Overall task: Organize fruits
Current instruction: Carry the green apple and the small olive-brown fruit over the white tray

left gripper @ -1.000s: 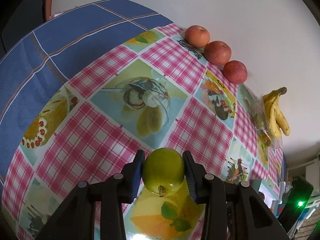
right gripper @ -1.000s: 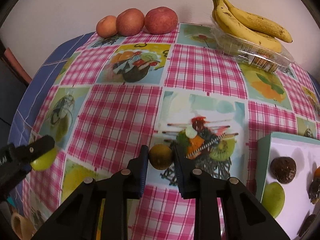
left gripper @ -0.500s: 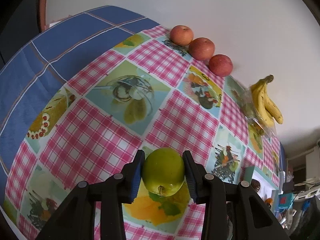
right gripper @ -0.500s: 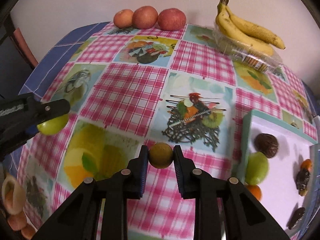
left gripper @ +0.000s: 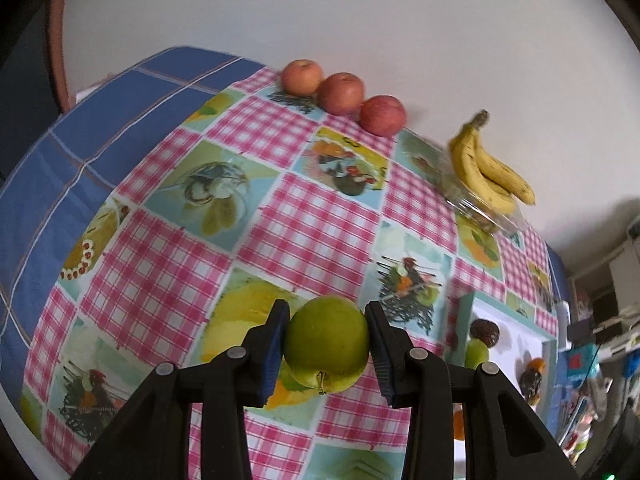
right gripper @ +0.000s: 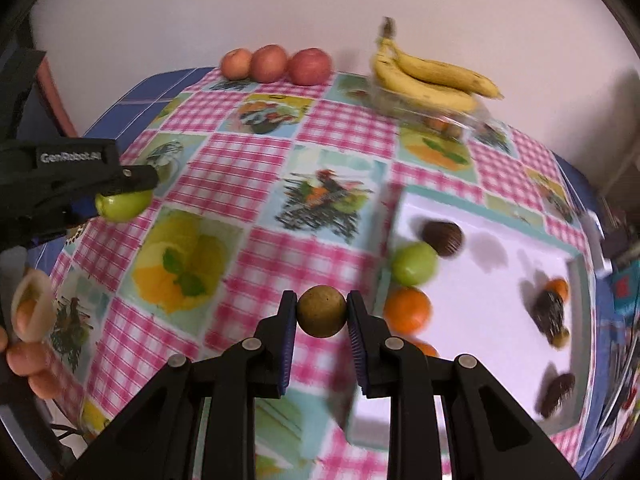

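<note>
My left gripper (left gripper: 327, 346) is shut on a green apple (left gripper: 327, 350) and holds it above the patterned tablecloth; it also shows at the left of the right wrist view (right gripper: 124, 200). My right gripper (right gripper: 322, 316) is shut on a small round brown fruit (right gripper: 322, 311), held just left of a white tray (right gripper: 492, 280). The tray holds a green apple (right gripper: 414, 263), oranges (right gripper: 408, 310) and several dark fruits (right gripper: 443, 237).
Three red apples (right gripper: 276, 63) sit in a row against the back wall. A banana bunch (right gripper: 432, 76) lies on a clear plastic box (right gripper: 436, 116) at the back right. The tablecloth (right gripper: 256, 184) covers the table; a blue cloth (left gripper: 88, 140) lies at its left.
Both grippers have lifted and drawn back toward the near side with their fruits, swinging right. The white tray has come much further into both views.
</note>
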Motion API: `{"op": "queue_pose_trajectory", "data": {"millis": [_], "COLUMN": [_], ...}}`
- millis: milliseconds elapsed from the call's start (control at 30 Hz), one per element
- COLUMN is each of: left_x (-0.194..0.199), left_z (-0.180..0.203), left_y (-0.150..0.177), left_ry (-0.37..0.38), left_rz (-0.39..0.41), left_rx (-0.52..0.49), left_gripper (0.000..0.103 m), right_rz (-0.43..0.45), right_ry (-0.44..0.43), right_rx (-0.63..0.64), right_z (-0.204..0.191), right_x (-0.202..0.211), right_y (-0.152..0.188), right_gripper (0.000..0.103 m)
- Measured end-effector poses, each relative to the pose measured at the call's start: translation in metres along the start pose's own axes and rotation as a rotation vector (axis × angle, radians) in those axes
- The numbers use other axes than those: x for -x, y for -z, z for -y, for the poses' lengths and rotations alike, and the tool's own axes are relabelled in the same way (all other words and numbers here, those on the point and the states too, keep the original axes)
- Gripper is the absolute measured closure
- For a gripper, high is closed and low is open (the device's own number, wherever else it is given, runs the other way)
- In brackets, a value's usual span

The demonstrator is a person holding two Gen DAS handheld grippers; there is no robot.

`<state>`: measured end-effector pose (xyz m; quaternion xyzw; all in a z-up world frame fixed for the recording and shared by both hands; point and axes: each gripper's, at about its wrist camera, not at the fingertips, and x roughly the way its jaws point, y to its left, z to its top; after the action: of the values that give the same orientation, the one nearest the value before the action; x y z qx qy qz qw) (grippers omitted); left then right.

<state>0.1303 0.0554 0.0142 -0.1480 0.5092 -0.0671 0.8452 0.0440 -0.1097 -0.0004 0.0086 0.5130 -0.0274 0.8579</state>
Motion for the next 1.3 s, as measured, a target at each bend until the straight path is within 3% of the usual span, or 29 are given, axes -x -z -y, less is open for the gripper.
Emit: {"op": "queue_pose_trajectory", "data": {"millis": [267,467,733,900,1300], "left_x": [0.001,-0.006,-0.030,-0.051,-0.070], "left_z": [0.043,0.087,0.147,0.164,0.183], "left_y": [0.020,0.043,0.086,0.112,0.146], "left_ry": [-0.004,0.017,0.111,0.142,0.053], "left_rz": [-0.011,-0.054,-0.197,-0.313,-0.371], "left_rx": [-0.094,-0.187,-0.298,-0.320,-0.456], "left_gripper": [0.062,0.062,0.062,0.062,0.062], "right_rz": [0.023,0.024,-0.018,-0.049,-0.130], "right_ry": [-0.016,0.033,0.051,0.043,0.021], "right_rx": [-0.180,-0.284,-0.438,-0.450,-0.476], "right_z": [0.066,0.115,0.182,0.197,0.214], "right_x": [0.019,0.026,0.018,0.011,-0.015], "right_y": [0.015,0.023,0.047,0.057,0.075], "right_gripper": [0.077,0.077,0.077,0.077,0.077]}}
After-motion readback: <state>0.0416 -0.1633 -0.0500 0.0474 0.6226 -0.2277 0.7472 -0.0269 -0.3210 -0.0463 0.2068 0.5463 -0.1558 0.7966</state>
